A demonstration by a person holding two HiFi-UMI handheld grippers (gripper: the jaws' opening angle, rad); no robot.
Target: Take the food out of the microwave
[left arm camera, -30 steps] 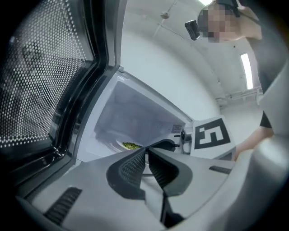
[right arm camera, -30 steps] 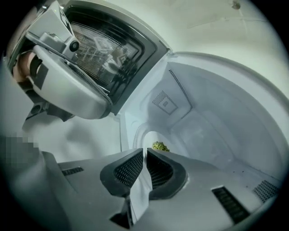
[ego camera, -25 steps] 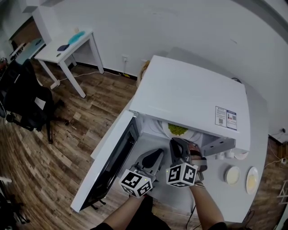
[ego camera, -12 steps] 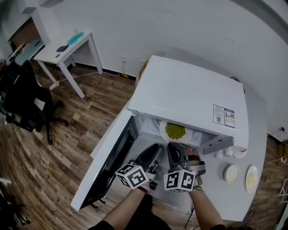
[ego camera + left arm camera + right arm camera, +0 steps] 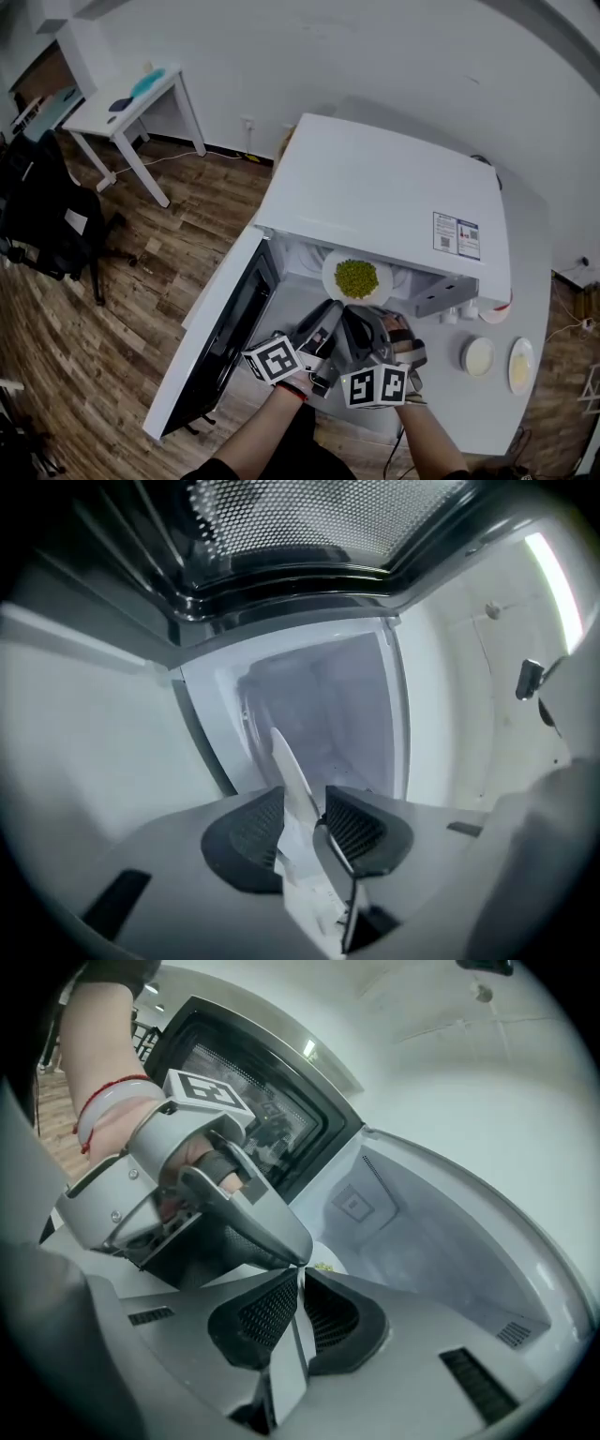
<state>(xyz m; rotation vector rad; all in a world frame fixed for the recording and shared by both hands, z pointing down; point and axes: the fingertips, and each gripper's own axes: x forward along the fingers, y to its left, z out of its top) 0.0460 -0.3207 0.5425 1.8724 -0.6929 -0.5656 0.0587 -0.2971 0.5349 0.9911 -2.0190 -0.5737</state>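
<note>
Food (image 5: 356,277) plain in head view; right fingers (image 5: 267,1321) clamp plate (image 5: 330,274) rim, left fingers (image 5: 251,832) just opened, seemingly loose round it.

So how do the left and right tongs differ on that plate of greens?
The right tongs are shut on the rim of the plate; the left tongs, just opened, stand apart around it without pressing. The left tongs reach in slanted from the left; the right tongs point straight in. Both meet the rim's near edge.
</note>
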